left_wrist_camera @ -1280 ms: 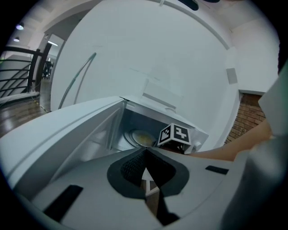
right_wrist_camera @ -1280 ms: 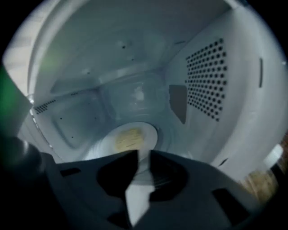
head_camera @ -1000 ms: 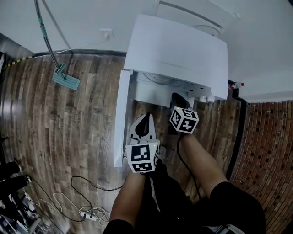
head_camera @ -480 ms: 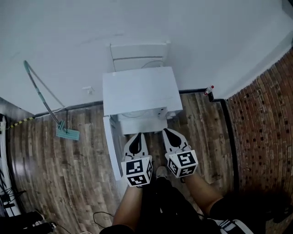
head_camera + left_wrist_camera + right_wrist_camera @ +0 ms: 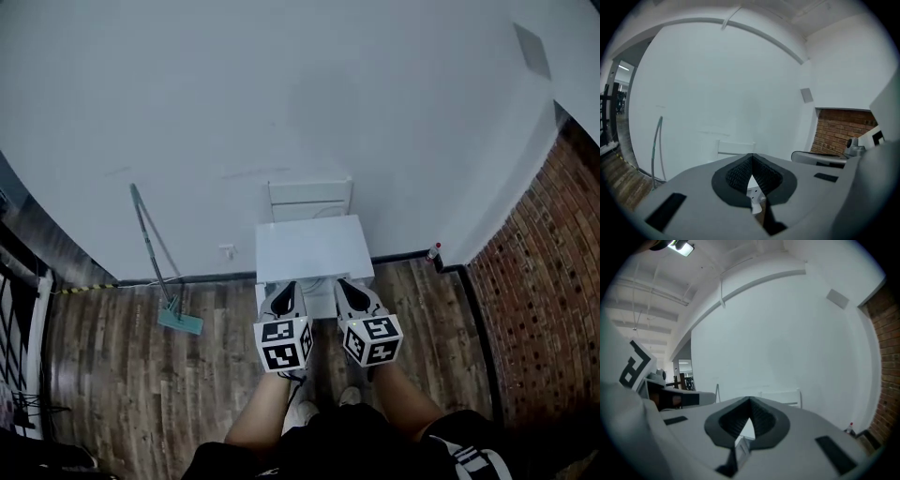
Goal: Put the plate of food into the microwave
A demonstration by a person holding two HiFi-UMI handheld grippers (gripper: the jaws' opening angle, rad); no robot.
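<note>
No plate of food shows in any view. A white box-like unit (image 5: 314, 248) stands on the wooden floor against the white wall; I cannot tell whether it is the microwave. My left gripper (image 5: 285, 296) and right gripper (image 5: 350, 294) are held side by side just in front of it, both pointing toward the wall. In the left gripper view the left gripper (image 5: 751, 155) has its jaws meeting at the tip with nothing between them. The right gripper (image 5: 750, 399) looks the same in its own view, shut and empty.
A mop (image 5: 166, 282) leans on the wall to the left. A white frame (image 5: 309, 199) stands behind the unit. A small red-capped bottle (image 5: 433, 251) sits in the corner by the brick wall (image 5: 534, 291). Dark equipment (image 5: 23, 347) lines the far left.
The head view has lifted toward the wall, so the white unit looks smaller and farther. Both grippers have drawn back from the unit's open front and now sit level, side by side.
</note>
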